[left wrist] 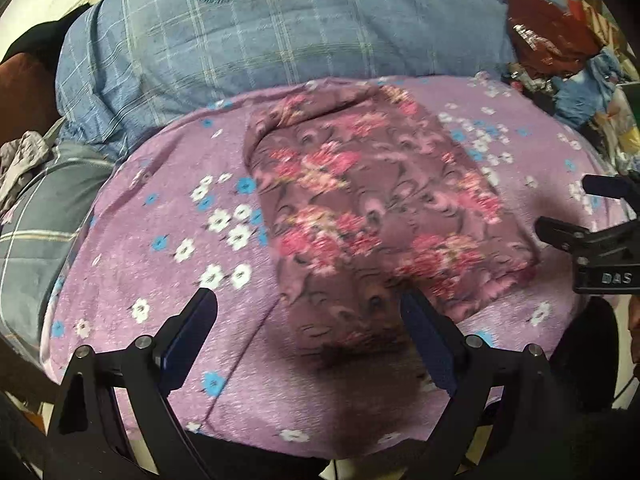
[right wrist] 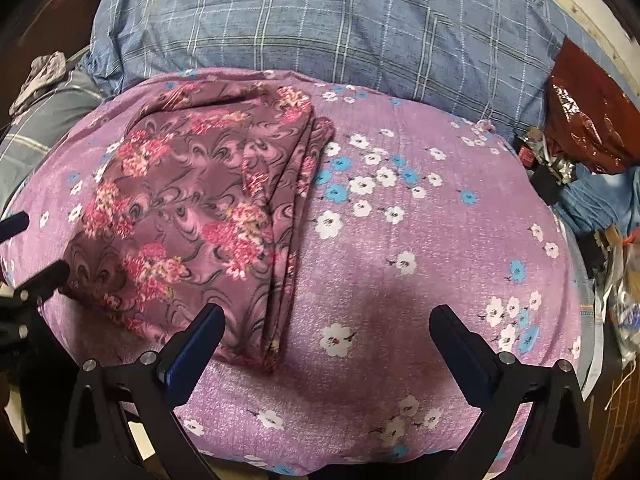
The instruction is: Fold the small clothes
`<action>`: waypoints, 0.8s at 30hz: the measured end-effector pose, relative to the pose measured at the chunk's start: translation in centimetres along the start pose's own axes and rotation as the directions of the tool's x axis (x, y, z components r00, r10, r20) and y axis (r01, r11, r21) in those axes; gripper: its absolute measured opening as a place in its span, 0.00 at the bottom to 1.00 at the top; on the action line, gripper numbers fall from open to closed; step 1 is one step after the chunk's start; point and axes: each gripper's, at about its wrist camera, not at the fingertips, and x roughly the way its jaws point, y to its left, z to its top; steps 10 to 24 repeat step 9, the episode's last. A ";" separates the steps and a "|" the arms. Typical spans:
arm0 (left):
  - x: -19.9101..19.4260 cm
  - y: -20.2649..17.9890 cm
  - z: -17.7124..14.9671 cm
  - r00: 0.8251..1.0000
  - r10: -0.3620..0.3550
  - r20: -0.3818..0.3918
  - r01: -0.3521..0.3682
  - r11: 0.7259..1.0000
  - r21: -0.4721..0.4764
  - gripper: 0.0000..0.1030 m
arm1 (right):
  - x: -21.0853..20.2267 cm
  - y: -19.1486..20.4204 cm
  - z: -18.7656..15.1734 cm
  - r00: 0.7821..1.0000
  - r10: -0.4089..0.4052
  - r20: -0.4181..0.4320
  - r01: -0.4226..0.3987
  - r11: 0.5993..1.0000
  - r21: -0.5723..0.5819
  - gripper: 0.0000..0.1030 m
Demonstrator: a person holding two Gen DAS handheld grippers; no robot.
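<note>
Left wrist view: left gripper (left wrist: 308, 312) at bottom centre, jaws spread wide, nothing pinched; right finger (left wrist: 424, 336) over the near edge of the folded floral cloth (left wrist: 372, 208), contact not clear through blur; left finger over bare purple sheet (left wrist: 160, 208). Folded floral cloth in mid frame, flat on the purple sheet, roughly rectangular. Right gripper (left wrist: 564, 210) at the right edge, just beside the cloth's right side, apart from it. Blue checked pillow (left wrist: 280, 40) across the top, touching the sheet's far edge. Grey crumpled rag (left wrist: 24, 156) at far left. Dark red foil bag (left wrist: 540, 36) and mixed clutter (left wrist: 592, 96) at upper right.

Right wrist view: right gripper (right wrist: 326, 316) at bottom centre, jaws spread fully, nothing between them but bare purple sheet (right wrist: 400, 248); left finger (right wrist: 200, 340) just beside the near corner of the folded floral cloth (right wrist: 192, 208). Cloth in left half, stacked layer edges along its right side. Left gripper (right wrist: 28, 244) at the left edge, near the cloth's left side. Blue checked pillow (right wrist: 320, 28) across the top. Grey crumpled rag (right wrist: 44, 72) at upper left. Dark red foil bag (right wrist: 588, 120) at right, clutter (right wrist: 616, 264) below it.
</note>
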 end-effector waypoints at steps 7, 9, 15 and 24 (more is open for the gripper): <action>-0.1 -1.4 0.7 1.000 -0.018 -0.002 0.018 1.000 0.017 0.91 | 0.0 -1.2 0.0 0.999 -0.040 0.009 0.040 0.999 0.013 1.00; 0.1 -1.4 0.8 1.000 -0.014 -0.004 0.015 1.000 0.017 0.91 | 0.0 -1.8 -0.1 0.998 -0.058 0.011 0.058 0.998 0.019 1.00; 0.1 -1.4 0.8 1.000 -0.014 -0.004 0.015 1.000 0.017 0.91 | 0.0 -1.8 -0.1 0.998 -0.058 0.011 0.058 0.998 0.019 1.00; 0.1 -1.4 0.8 1.000 -0.014 -0.004 0.015 1.000 0.017 0.91 | 0.0 -1.8 -0.1 0.998 -0.058 0.011 0.058 0.998 0.019 1.00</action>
